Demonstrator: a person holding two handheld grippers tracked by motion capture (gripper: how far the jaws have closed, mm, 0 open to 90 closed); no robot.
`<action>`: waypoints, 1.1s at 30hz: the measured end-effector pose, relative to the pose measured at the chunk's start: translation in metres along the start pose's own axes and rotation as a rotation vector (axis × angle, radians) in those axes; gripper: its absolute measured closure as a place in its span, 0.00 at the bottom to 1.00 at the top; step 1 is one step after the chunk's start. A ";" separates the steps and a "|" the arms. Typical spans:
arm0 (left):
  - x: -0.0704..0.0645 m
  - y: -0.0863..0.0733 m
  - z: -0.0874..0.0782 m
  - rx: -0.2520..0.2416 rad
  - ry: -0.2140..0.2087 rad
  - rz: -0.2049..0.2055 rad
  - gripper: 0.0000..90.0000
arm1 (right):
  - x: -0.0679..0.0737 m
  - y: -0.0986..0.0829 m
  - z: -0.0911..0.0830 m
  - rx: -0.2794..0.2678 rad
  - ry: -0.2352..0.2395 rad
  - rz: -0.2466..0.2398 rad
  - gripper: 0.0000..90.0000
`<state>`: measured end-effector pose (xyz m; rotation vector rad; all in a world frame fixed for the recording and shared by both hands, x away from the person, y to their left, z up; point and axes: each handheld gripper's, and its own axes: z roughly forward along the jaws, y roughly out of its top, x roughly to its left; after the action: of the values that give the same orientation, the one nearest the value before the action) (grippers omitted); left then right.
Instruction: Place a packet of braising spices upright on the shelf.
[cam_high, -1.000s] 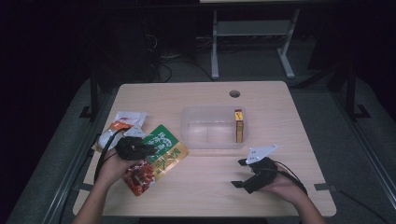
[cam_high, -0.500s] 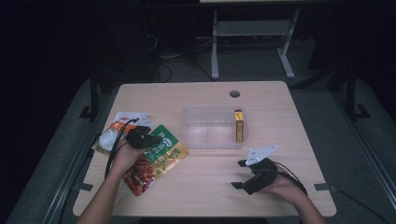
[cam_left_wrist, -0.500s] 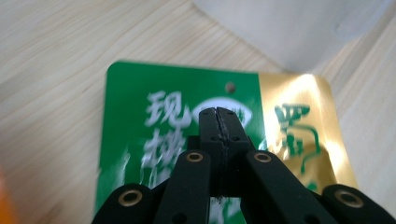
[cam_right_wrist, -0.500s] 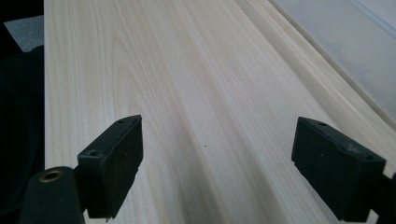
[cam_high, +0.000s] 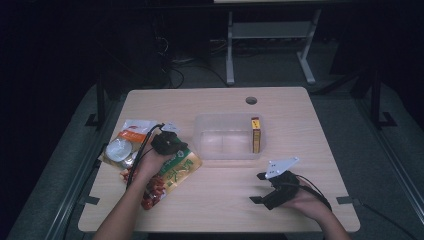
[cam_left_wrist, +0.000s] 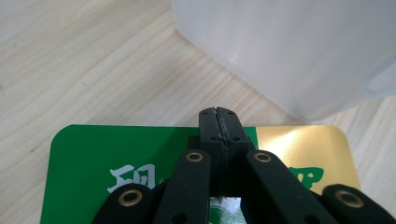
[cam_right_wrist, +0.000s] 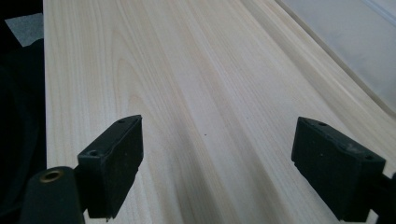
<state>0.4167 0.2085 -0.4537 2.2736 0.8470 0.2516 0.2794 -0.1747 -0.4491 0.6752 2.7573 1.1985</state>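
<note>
Snack packet (cam_high: 179, 167) lies just left of bin (cam_high: 227, 141), box (cam_high: 255, 134) inside at bin's right end. More packets (cam_high: 131, 142) further left on table (cam_high: 300, 120).

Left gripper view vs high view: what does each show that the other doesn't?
Left gripper view alone: the left tool's jaws pressed shut, with the green and gold packet under them. High view alone: the right tool over bare table, the yellow box in the clear bin, the red packet and the white-orange packets. Both: the green packet, the bin, the wood top.
</note>
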 end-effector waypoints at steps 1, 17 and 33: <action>0.000 0.000 0.001 0.003 0.002 0.001 1.00 | 0.000 0.000 0.000 0.001 0.000 0.001 0.18; -0.004 -0.008 0.003 0.038 -0.064 -0.006 1.00 | 0.002 0.001 -0.001 0.001 -0.001 -0.005 0.18; -0.038 -0.022 -0.011 0.085 -0.177 0.084 1.00 | 0.002 0.000 -0.004 -0.008 -0.012 -0.006 0.18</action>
<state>0.3721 0.2019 -0.4583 2.3727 0.6828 0.0515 0.2771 -0.1762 -0.4461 0.6704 2.7415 1.2001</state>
